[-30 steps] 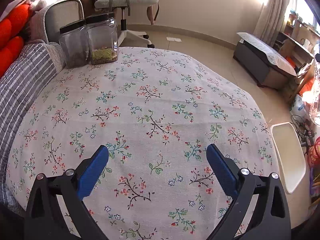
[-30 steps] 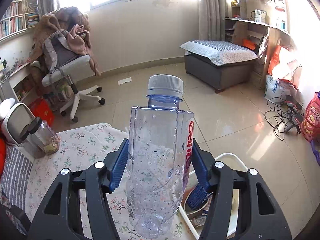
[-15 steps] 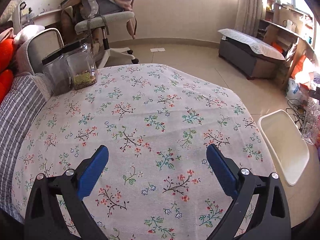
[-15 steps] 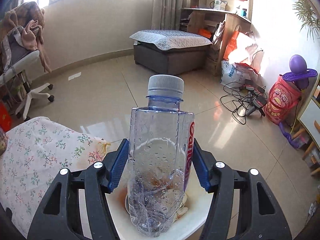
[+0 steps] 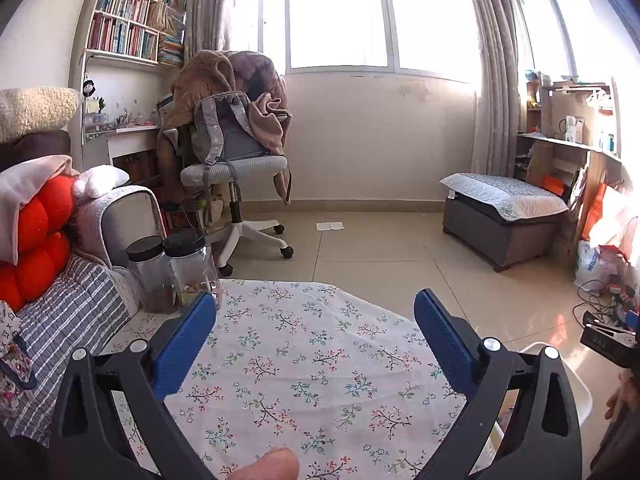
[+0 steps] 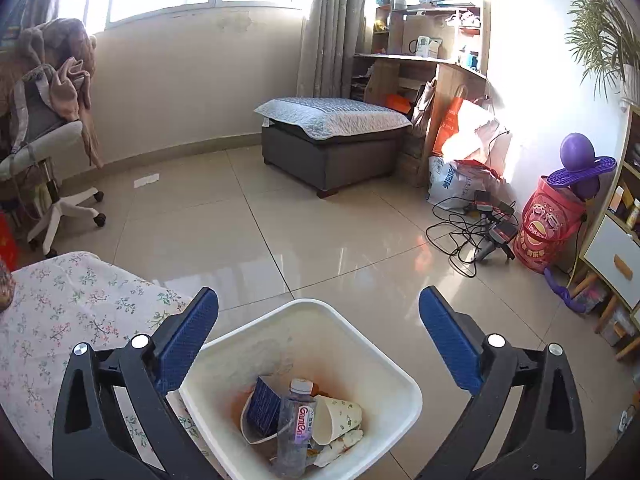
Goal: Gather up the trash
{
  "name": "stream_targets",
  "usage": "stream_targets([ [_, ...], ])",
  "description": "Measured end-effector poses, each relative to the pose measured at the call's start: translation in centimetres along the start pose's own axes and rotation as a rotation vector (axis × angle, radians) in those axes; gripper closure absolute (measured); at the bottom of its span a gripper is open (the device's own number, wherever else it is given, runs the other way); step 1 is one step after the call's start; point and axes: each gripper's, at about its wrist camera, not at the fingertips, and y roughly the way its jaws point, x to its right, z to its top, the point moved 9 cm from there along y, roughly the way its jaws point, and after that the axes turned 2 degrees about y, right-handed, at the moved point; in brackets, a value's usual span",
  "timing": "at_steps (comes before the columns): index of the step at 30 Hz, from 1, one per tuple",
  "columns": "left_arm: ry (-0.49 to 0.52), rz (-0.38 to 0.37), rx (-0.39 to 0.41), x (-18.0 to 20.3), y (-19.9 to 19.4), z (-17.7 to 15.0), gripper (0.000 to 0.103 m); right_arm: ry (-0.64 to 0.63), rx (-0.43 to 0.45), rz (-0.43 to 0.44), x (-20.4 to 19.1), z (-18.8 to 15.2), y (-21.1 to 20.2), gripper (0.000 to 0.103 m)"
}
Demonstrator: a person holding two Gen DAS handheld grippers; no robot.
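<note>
Bottle (image 6: pixel 294 428) inside white bin (image 6: pixel 400 376), among cup (image 6: pixel 340 416) and other trash. Right hand-held gripper (image 6: pixel 318 312) above bin, jaws opening, nothing between. Left hand-held gripper (image 5: pixel 315 312) spread wide, empty, over floral counter (image 5: pixel 304 360).

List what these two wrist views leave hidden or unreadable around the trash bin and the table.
- Bin bottom, right wrist view: covered by the plastic bottle, paper cup and dark carton.
- Bin, left wrist view: only a rim corner shows behind the left gripper.
- Jars, left wrist view: contents too murky to name.
- Table near edge: cut off by the frame and gripper body.
- Right gripper: jaws opening, nothing between them.
</note>
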Motion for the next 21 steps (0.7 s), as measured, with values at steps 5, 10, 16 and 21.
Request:
stream_targets([
  [5,0.002,-0.034,-0.128,0.3,1.7,-1.3,0.007,0.019,0.062,0.041,-2.0,0.0,-4.1,0.007],
  [10,0.017,-0.034,-0.167,0.0,2.0,-3.2,0.007,-0.022,0.027,0.14,-6.2,-1.4,-6.1,0.007],
  [16,-0.001,-0.053,-0.236,-1.1,2.6,-5.2,0.007,-0.062,0.026,0.173,-9.5,-2.6,-7.7,0.007],
  [21,-0.02,-0.058,-0.303,-2.1,3.5,-6.9,0.007,-0.06,-0.038,0.194,-11.3,-3.8,-7.4,0.007],
])
